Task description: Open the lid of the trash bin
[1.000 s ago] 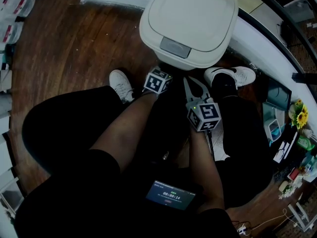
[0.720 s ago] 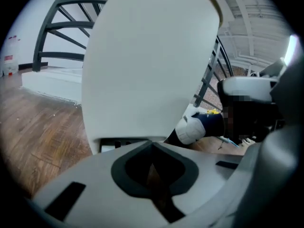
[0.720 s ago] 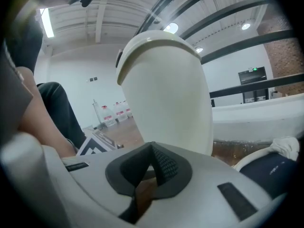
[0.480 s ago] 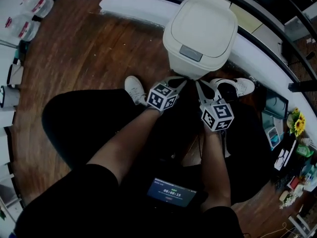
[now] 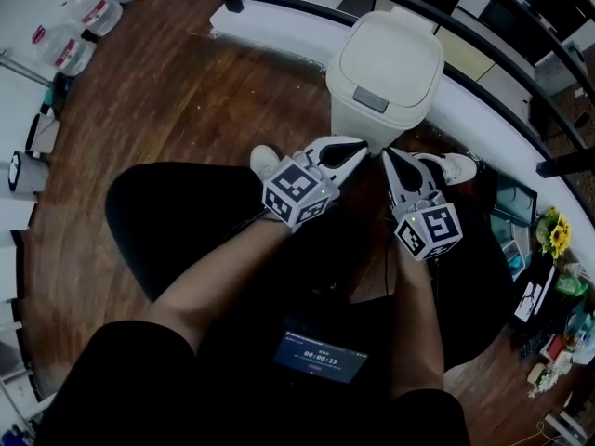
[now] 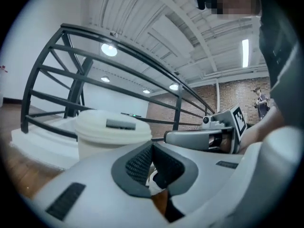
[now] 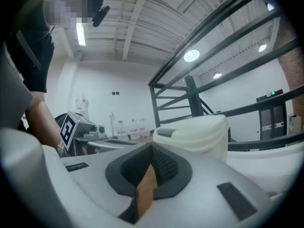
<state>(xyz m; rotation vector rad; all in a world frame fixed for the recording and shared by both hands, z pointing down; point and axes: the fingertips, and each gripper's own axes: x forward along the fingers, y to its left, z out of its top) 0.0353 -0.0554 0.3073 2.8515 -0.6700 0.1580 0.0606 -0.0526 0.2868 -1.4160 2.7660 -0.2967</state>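
Two tools with jaws pinched together and empty, the left gripper (image 5: 351, 147) and right gripper (image 5: 390, 156), hover just short of the trash bin (image 5: 358, 124), lid (image 5: 390, 59) down; a square push on its grey front tab (image 5: 369, 100) looks surest

L gripper (image 5: 351, 147) & R gripper (image 5: 390, 156) side by side, jaws together, both empty.

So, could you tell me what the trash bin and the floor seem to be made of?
The trash bin is probably moulded cream plastic: smooth, matte, rounded edges. The floor is dark wood planks or wood-look laminate, slightly glossy; grain and seams show.
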